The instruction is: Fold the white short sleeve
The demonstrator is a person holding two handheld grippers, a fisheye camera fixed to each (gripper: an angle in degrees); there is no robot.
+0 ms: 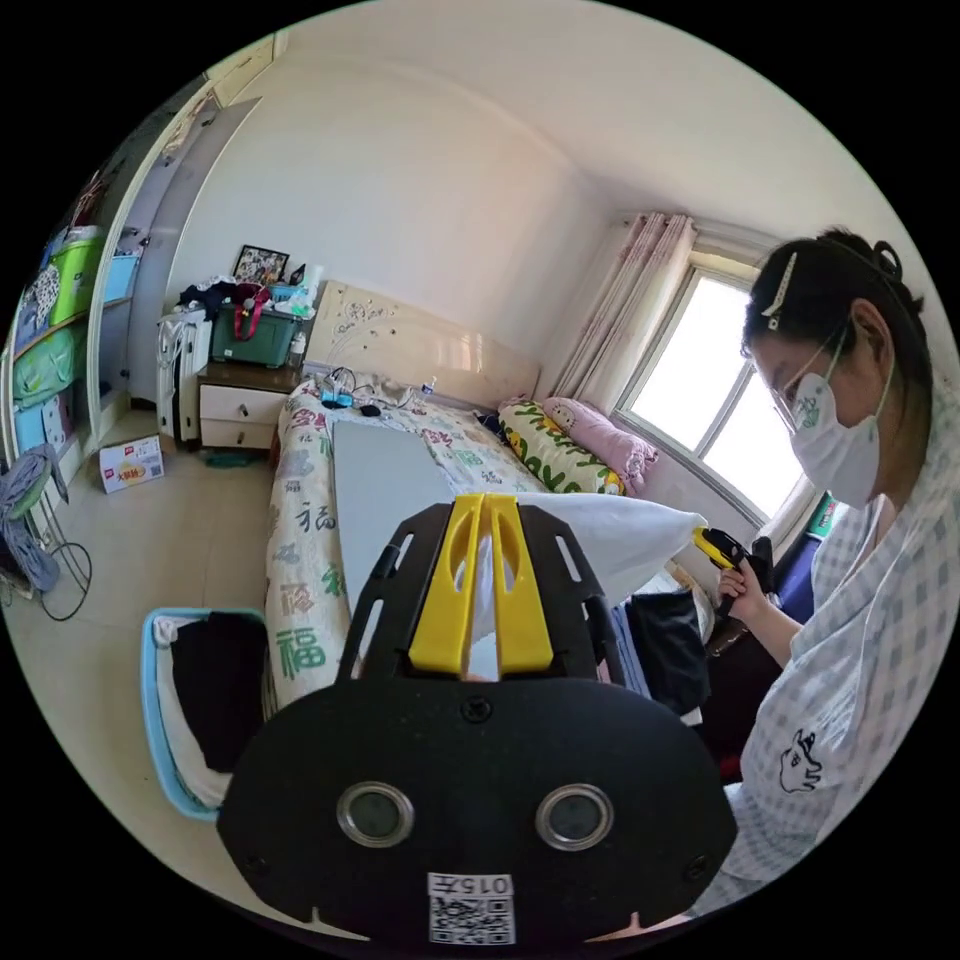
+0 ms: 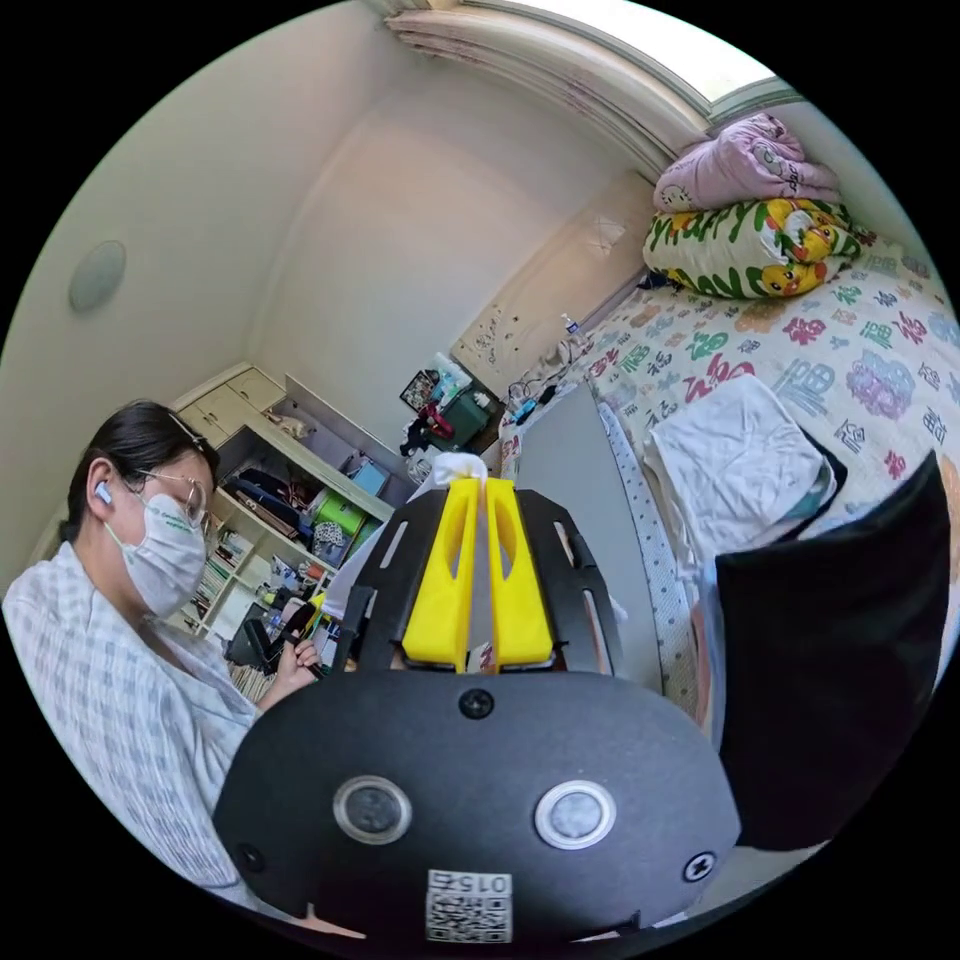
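— Black housing, matte and rounded, sits nearest in the left gripper view; above it the left gripper (image 1: 483, 500) shows smooth yellow plastic fingers (image 1: 445, 590), long and tapered, clenched on white cloth.

— Which cloth?

— Soft white short sleeve (image 1: 620, 535), stretched taut from those fingers toward three o'clock, where the other yellow gripper pinches its far end in the person's hand (image 1: 745, 600).

— And the right gripper view?

— Right gripper (image 2: 483, 485) has its fingers pressed together on a crumpled white tuft poking out at twelve o'clock. The shirt hangs in the air above the flat grey board (image 1: 385, 490) on the patterned bed (image 2: 850, 350); a folded white pile (image 2: 735, 465) lies at two o'clock.
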